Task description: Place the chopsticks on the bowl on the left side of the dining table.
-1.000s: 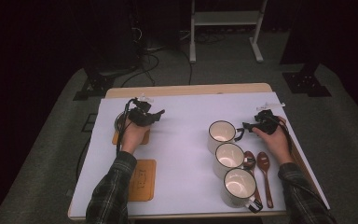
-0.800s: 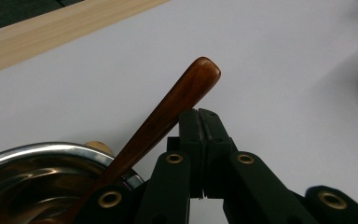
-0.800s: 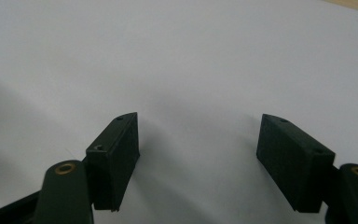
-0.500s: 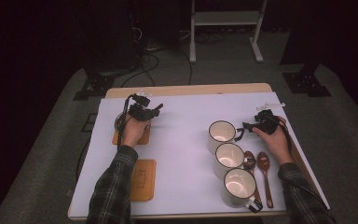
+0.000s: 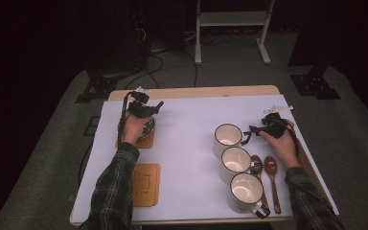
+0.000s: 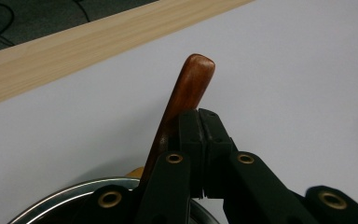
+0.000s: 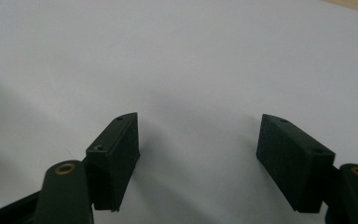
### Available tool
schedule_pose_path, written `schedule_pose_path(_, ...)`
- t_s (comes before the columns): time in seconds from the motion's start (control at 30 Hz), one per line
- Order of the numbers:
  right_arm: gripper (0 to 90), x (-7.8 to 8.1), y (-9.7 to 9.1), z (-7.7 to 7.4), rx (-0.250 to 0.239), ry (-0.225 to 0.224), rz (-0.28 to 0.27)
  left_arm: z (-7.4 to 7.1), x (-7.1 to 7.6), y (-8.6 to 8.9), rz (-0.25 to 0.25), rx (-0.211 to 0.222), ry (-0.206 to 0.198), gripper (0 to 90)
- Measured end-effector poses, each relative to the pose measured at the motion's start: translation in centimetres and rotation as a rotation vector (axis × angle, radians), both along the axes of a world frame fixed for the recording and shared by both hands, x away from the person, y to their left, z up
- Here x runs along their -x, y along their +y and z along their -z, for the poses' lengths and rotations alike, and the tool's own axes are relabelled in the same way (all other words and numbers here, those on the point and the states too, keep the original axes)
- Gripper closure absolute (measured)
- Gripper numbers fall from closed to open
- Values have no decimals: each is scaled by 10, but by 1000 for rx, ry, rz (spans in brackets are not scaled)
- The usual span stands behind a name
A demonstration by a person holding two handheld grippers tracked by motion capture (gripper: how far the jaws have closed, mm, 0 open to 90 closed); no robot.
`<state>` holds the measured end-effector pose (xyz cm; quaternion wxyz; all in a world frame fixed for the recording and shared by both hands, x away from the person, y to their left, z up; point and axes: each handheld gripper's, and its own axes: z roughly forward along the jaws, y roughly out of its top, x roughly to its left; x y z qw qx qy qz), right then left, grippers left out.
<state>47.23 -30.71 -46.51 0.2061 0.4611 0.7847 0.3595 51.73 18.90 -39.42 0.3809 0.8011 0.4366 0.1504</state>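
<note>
Left fingers (image 6: pixel 200 135) clamp wooden handle (image 6: pixel 186 88); right fingers (image 7: pixel 116 154) spread, empty.

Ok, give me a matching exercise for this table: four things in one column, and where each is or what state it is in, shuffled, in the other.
Things:
1. left gripper
2. right gripper
3. round shiny metal bowl
4. three white ceramic mugs

Places or states:
A. lined up at the right side of the white table cover
B. shut on a reddish-brown wooden spoon handle
C. open, nothing between the jaws
D. resting on a tan square coaster

Pairs: 1-B, 2-C, 3-D, 4-A
</note>
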Motion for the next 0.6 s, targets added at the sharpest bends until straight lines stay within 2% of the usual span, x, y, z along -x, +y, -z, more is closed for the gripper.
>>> schedule_pose_path(0.23, 280, 0, 0, 0, 0, 0, 0, 0, -8, 9, -11, 30, -3, 887)
schedule_pose_path(0.33, 280, 0, 0, 0, 0, 0, 0, 2, -10, 11, -14, 21, -2, 887)
schedule_pose_path(0.6, 280, 0, 0, 0, 0, 0, 0, 6, -14, 24, -47, 41, -4, 888)
